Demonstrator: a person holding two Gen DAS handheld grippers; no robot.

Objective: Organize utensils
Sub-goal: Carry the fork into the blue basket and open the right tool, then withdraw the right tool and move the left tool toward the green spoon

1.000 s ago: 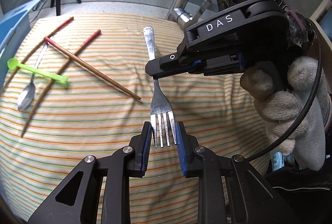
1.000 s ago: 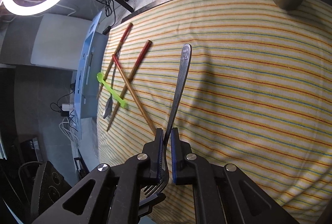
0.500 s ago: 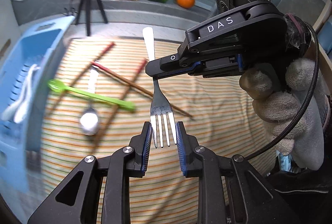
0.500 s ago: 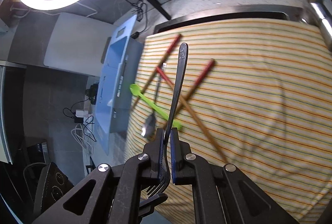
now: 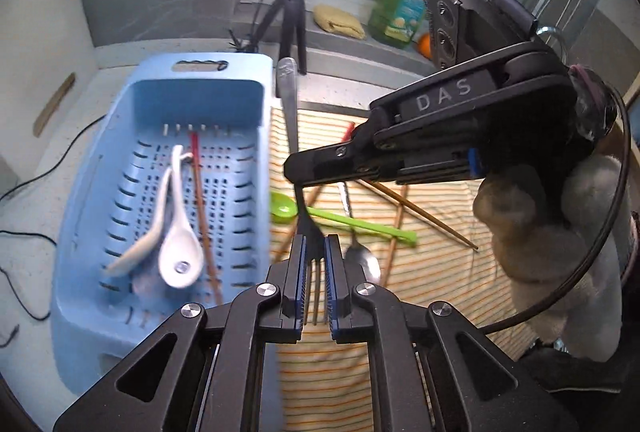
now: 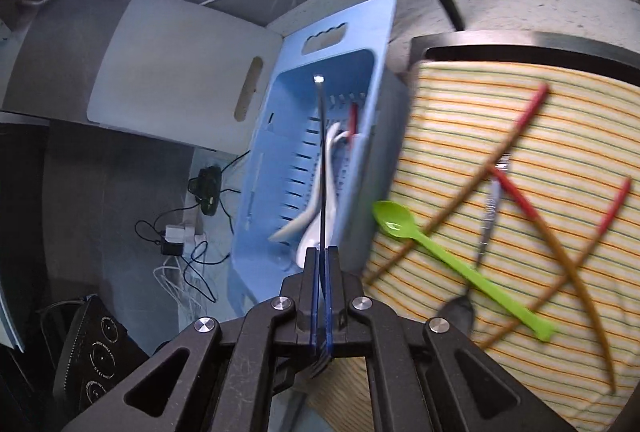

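A steel fork (image 5: 289, 99) hangs in the air, held at both ends. My right gripper (image 5: 296, 167) is shut on its neck; from the right wrist the fork (image 6: 322, 151) shows edge-on between my shut right gripper (image 6: 321, 256). My left gripper (image 5: 315, 252) is closing on the tines, and its blue pads touch them. The fork hangs over the right rim of the blue slotted basket (image 5: 80, 232), which holds two white spoons (image 5: 180, 256) and a red-tipped chopstick (image 5: 200, 199). On the striped cloth (image 5: 440, 272) lie a green spoon (image 5: 344, 220), a metal spoon (image 5: 362, 264) and chopsticks (image 5: 424, 211).
The basket (image 6: 260, 159) stands left of the cloth (image 6: 520, 103), on the counter. A white cutting board (image 6: 172, 71) lies behind it. A tripod (image 5: 294, 19), a soap bottle (image 5: 400, 7) and a yellow sponge (image 5: 340, 21) stand at the back. Cables trail on the left.
Both grippers carried the fork leftward from over the cloth to the basket's edge. The left jaws narrowed onto the tines. The utensils on the cloth stayed where they were.
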